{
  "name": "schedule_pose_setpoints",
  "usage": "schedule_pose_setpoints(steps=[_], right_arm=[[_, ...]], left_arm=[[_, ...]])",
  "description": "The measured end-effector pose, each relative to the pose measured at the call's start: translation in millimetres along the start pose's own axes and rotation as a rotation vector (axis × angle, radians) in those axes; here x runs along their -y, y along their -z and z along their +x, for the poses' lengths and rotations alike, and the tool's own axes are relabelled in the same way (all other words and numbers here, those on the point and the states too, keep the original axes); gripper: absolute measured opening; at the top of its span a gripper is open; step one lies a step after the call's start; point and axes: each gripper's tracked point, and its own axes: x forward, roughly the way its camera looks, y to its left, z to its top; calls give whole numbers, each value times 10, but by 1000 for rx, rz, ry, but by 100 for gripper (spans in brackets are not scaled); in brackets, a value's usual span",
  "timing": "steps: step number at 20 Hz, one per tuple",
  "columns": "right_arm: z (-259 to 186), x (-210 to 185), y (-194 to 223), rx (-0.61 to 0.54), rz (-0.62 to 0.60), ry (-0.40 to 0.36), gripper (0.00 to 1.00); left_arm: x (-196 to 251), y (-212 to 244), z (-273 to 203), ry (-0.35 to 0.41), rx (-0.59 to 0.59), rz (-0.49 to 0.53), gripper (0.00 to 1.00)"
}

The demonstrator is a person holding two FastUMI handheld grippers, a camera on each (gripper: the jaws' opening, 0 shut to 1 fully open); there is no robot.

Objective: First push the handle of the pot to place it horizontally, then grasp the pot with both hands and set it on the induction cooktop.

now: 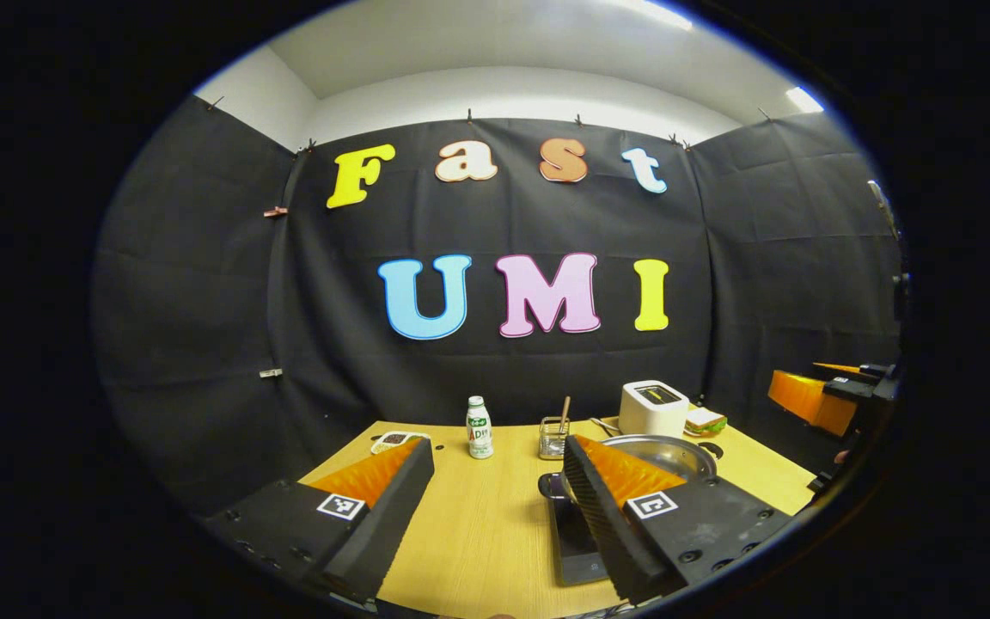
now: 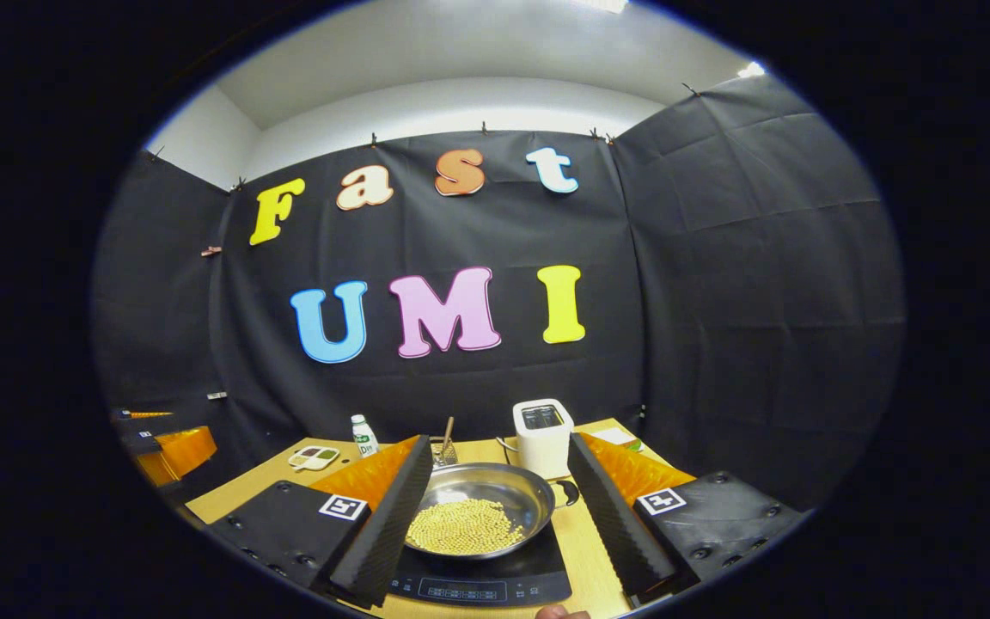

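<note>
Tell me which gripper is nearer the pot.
Right. The right gripper frames the pot on the induction cooktop between its open fingers; the left gripper is off to the pot's side.

I see a small white bottle (image 1: 479, 427) with a green label standing near the back edge of the wooden table (image 1: 478, 516). A glass jar (image 1: 553, 438) with a stick in it stands close beside it. A white toaster (image 1: 652, 407) sits by the back right corner, with a sandwich (image 1: 705, 420) next to it. A little tray (image 1: 394, 442) of food lies near the back left corner.
</note>
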Motion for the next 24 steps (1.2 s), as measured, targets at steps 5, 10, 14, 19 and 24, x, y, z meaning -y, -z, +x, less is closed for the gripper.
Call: schedule_pose_setpoints(steps=[5, 10, 14, 19, 24], right_arm=[[-272, -281, 226, -28, 27, -56, 98], [-288, -240, 360, -66, 34, -37, 98], [-341, -144, 482, -90, -68, -19, 98], [-427, -192, 464, -55, -71, -45, 98], [-461, -172, 364, 1, -85, -44, 98]], left_arm=[[-158, 90, -175, -57, -9, -70, 95], [-109, 249, -179, -23, -63, -124, 95], [-124, 278, -174, -15, -73, -106, 95], [-77, 329, -175, -7, -88, -119, 95], [31, 451, -176, 22, -136, -128, 95]])
